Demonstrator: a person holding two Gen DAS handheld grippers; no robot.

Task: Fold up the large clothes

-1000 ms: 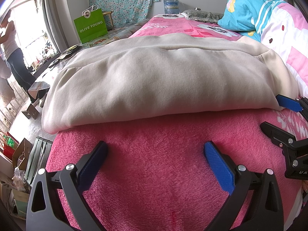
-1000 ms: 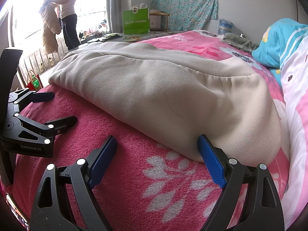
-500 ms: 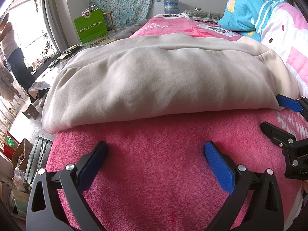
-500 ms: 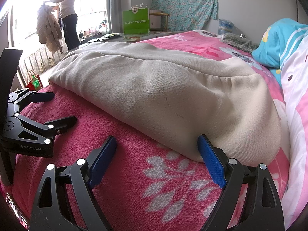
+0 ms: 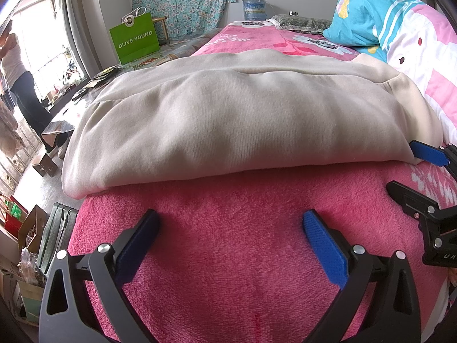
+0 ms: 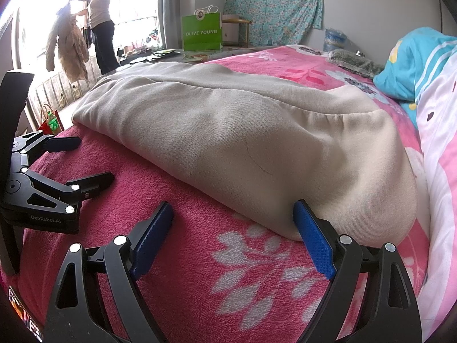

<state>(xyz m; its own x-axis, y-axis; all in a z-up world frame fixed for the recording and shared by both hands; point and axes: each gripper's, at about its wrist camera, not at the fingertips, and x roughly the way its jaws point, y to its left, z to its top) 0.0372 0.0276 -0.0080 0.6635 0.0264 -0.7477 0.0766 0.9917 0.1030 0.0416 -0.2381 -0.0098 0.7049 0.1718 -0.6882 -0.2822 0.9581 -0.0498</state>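
A beige fleece garment [image 5: 234, 120], folded into a long thick bundle, lies across a pink plush blanket [image 5: 242, 257] on the bed, its near folded edge running left to right.

The left wrist view faces the bundle's long side. The left gripper [image 5: 230, 243] hangs over bare pink blanket on the near side of that edge, jaws spread wide with nothing between them. At the right edge of this view the right gripper [image 5: 405, 168] comes in from the side, its far blue pad lying against the garment's right end. This view alone shows the bundle's left end drooping at the bed's left edge, and the boxes and bags [image 5: 25, 245] on the floor below it.

The right wrist view looks along the garment [image 6: 242, 143] from its right end. The right gripper [image 6: 232, 231] is also wide open and holds nothing; its right-hand blue pad [image 6: 312, 243] rests against the rounded near end of the bundle, while the left-hand pad sits over the white flower print. The left gripper [image 6: 82, 163] shows at the left, apart from the cloth.

Only the right view shows clearly a person [image 6: 100, 28] by the far window handling a brown coat [image 6: 68, 45]. Both views show a green paper bag [image 6: 202, 32] on the far floor.
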